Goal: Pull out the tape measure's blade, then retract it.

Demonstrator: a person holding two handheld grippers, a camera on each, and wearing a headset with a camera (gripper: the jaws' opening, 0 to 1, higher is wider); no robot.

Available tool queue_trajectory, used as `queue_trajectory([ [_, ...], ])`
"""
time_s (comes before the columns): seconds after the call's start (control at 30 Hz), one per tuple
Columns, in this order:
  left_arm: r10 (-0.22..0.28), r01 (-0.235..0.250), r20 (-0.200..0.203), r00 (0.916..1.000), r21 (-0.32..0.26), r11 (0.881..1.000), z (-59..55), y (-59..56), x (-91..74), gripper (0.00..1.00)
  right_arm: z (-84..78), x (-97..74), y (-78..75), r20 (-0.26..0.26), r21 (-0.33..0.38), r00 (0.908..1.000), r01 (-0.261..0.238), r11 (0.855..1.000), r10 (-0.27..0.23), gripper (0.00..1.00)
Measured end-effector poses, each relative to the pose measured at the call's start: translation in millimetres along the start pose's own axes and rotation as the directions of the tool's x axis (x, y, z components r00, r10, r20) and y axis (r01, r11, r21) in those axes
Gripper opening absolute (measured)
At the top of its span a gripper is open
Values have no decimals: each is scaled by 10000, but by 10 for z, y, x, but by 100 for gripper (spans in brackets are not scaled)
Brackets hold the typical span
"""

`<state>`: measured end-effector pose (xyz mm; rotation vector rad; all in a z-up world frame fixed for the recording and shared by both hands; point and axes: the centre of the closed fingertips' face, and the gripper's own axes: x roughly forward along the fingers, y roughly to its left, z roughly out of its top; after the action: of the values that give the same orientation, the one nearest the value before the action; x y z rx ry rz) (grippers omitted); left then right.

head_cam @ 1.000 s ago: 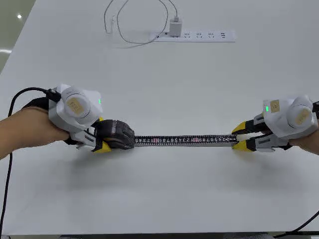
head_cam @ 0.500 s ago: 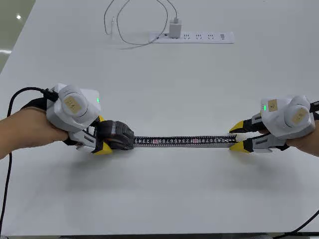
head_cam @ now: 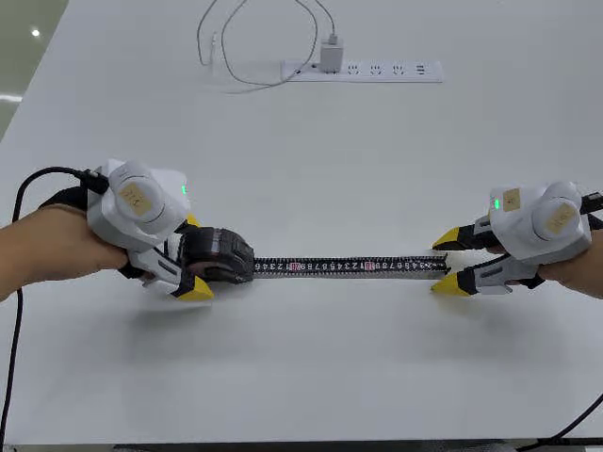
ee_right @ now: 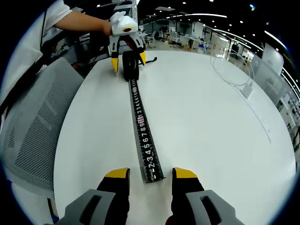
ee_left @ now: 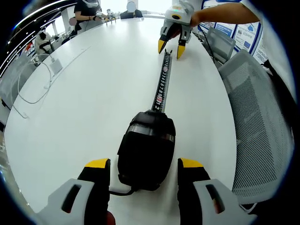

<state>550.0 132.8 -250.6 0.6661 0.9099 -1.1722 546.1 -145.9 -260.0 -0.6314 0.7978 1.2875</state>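
Rt tongs (head_cam: 449,262) now spread, blade (head_cam: 349,266) tip freed; lt tongs (head_cam: 195,254) also apart, straddling tape measure (ee_left: 146,150). You're set to retract.

The left gripper (head_cam: 200,256) and right gripper (head_cam: 445,263) are rounded and white, with yellow-tipped fingers (head_cam: 196,289); a black cable (head_cam: 42,179) joins the left one.

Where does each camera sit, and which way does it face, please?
Head view: on the person's head, facing forward and down at the table; left hand and right hand show, holding the left gripper and right gripper.
Left gripper view: on the left gripper, facing along the blade towards the right gripper; own jaws flank the tape measure.
Right gripper view: on the right gripper, facing along the blade; own jaws straddle its tip.
Shared: both gripper views see the blade and the opposite gripper.
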Motion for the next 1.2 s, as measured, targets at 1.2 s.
queue_trajectory([
  [1.2, 1291, -892, 2077, 9696, -1911, 9775, -26, 18, -264, 63, 221, -24, 154, 1026, 1497, 9911, 690, 9863, -849, 46],
])
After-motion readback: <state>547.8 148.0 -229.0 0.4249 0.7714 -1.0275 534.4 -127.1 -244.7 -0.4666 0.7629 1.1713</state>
